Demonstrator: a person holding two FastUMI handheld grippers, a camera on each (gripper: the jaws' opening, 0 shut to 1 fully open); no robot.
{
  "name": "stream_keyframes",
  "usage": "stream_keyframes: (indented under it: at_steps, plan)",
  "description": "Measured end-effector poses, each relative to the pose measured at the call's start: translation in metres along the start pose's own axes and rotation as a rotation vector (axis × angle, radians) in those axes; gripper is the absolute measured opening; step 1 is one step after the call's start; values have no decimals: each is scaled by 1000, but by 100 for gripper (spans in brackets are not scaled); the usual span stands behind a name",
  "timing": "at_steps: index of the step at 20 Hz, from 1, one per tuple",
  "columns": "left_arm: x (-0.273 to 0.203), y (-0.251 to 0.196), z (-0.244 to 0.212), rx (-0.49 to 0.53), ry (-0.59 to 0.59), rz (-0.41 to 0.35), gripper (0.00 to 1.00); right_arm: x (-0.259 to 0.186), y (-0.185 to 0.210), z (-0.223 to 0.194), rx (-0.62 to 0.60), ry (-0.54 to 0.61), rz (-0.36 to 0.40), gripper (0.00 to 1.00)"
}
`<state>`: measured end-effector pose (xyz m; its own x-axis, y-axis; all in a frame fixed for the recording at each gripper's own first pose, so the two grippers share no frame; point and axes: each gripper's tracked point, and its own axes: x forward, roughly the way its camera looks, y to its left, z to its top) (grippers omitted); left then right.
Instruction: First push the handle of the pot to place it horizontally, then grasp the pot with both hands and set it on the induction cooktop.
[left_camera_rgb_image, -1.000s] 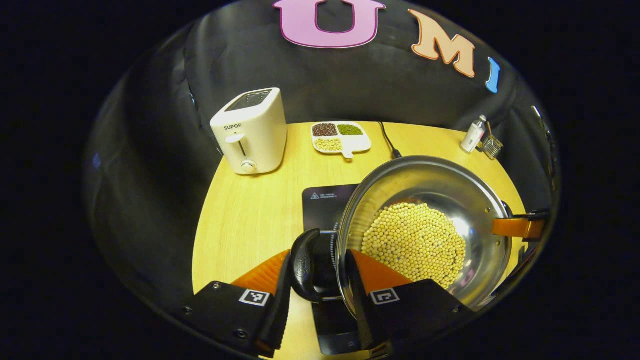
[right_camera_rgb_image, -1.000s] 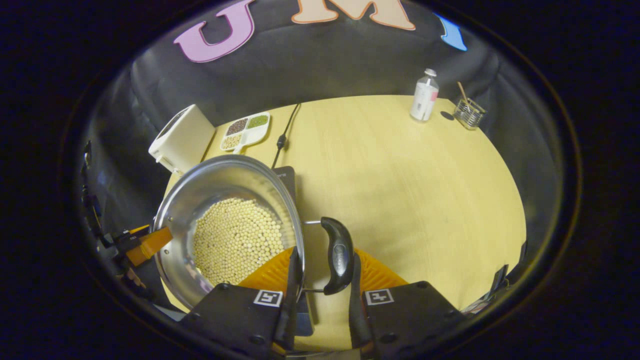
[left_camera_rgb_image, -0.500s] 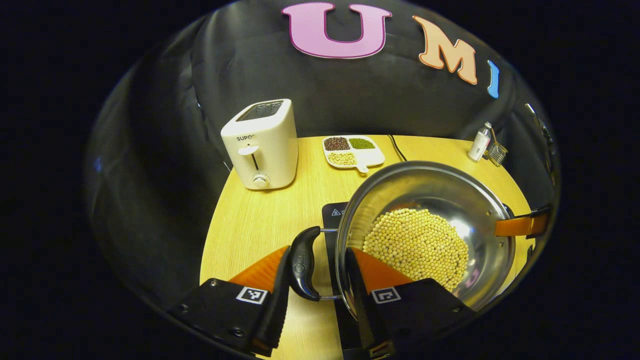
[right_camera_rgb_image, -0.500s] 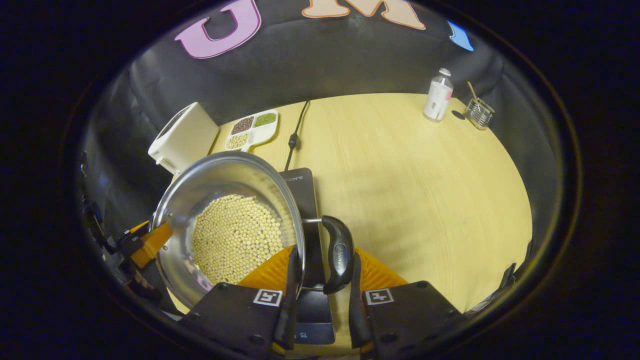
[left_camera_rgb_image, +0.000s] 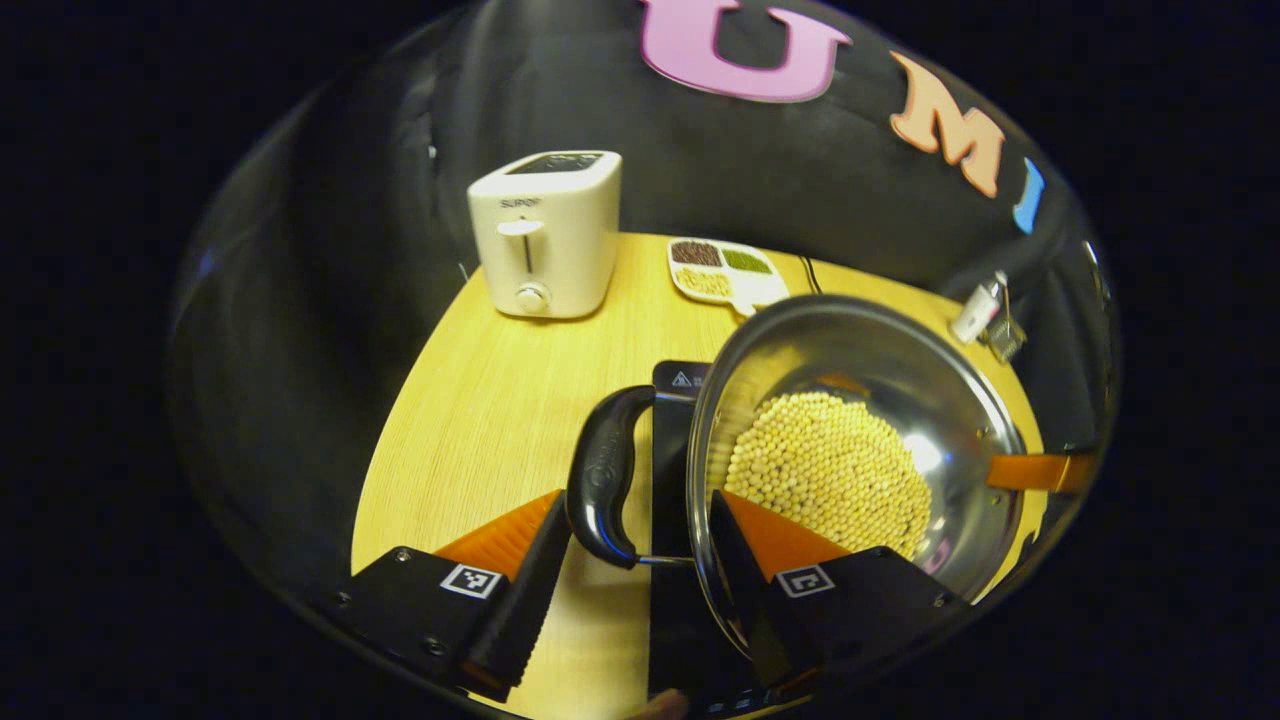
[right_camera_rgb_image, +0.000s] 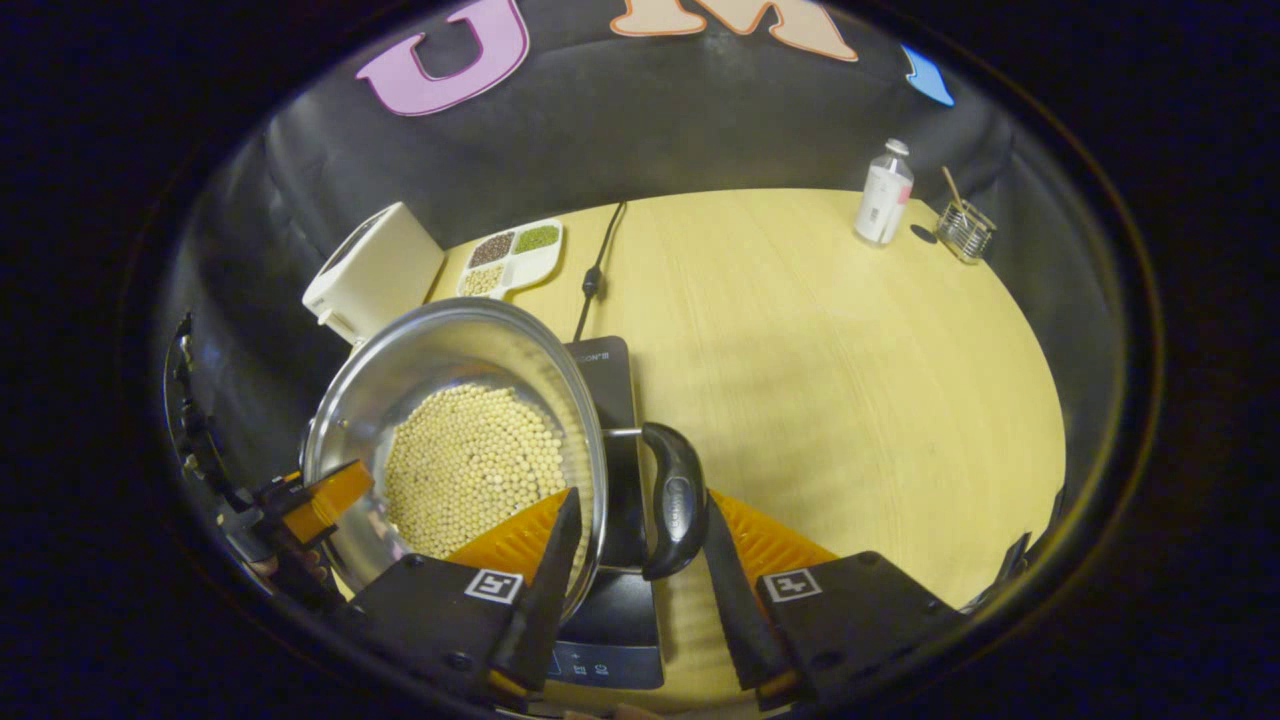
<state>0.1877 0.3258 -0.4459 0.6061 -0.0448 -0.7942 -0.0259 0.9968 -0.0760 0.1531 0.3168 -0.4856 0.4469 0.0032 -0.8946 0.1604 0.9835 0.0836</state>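
Observation:
The steel pot (left_camera_rgb_image: 900, 375), with yellow beans (left_camera_rgb_image: 830, 470) in its bottom, sits on the black induction cooktop (left_camera_rgb_image: 672, 440). My left gripper (left_camera_rgb_image: 640, 510) stands open astride the pot's black left handle (left_camera_rgb_image: 600, 475), its right finger reaching inside the rim. In the right gripper view the pot (right_camera_rgb_image: 450, 365) rests on the cooktop (right_camera_rgb_image: 600, 360). There my right gripper (right_camera_rgb_image: 640, 500) is open around the other black handle (right_camera_rgb_image: 678, 500), with one finger inside the rim. The far gripper's orange finger (right_camera_rgb_image: 320, 500) shows at the pot's opposite side.
A white toaster (left_camera_rgb_image: 545, 235) stands at the table's back left, with a divided dish of beans (left_camera_rgb_image: 725, 272) beside it. The cooktop's cord (right_camera_rgb_image: 597, 255) runs to the back. A bottle (right_camera_rgb_image: 880, 195) and a glass holder (right_camera_rgb_image: 962, 230) stand at the back right of the wooden table (right_camera_rgb_image: 850, 380).
Both grippers have spread their fingers apart and let go of the pot's handles. The pot has come down onto the cooktop.

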Motion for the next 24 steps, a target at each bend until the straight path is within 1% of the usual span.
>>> stream_keyframes:
  at_steps: [1, 3, 5, 6, 7, 10, 11, 12, 14, 17, 18, 19, 20, 21, 22, 23, 24]
  plan:
    - [-3, 3, 3, 1, -10, 12, 84, -1, 3, 0, -3, -7, 14, 80]
    - [-10, 9, 5, 13, -17, 33, 88, -5, 2, -2, -13, -12, 21, 100]
    - [-15, 9, 9, 22, -42, 37, 90, -12, 1, 1, -16, -29, 22, 99]
    - [-18, 9, 10, 25, -52, 42, 90, -15, 1, 3, -12, -39, 29, 96]
    - [-21, 10, 13, 26, -67, 49, 90, -18, 0, 3, -10, -49, 32, 99]
    - [-28, 9, 20, 31, -131, 58, 89, -29, -8, 2, -10, -67, 33, 99]
    - [-31, 9, 20, 35, -140, 59, 89, -31, -11, 0, -8, -72, 32, 99]
    - [-33, 9, 18, 40, -139, 60, 89, -34, -16, -3, -5, -73, 29, 96]
    - [-36, 9, 11, 34, -133, 61, 89, -40, -24, -12, -2, -75, 23, 96]
    - [-46, 3, 6, -5, -152, 58, 91, -49, -34, -28, -1, -77, 26, 96]
    - [-48, 3, 7, -14, -166, 62, 91, -54, -33, -31, -1, -81, 42, 99]
    - [-51, 4, 7, -19, -174, 73, 91, -59, -35, -35, -3, -80, 50, 99]
    - [-54, 4, 7, -21, -182, 82, 90, -63, -38, -37, -4, -84, 59, 96]
    - [-56, 1, 4, -20, -179, 87, 90, -65, -41, -40, -7, -87, 64, 96]
    - [-58, -2, 0, -15, -171, 94, 90, -66, -46, -42, -8, -87, 70, 99]
    - [-64, -5, -3, -6, -171, 103, 89, -66, -49, -45, -4, -88, 81, 99]
    - [-71, -8, -4, 3, -175, 114, 89, -67, -51, -46, 8, -87, 101, 96]
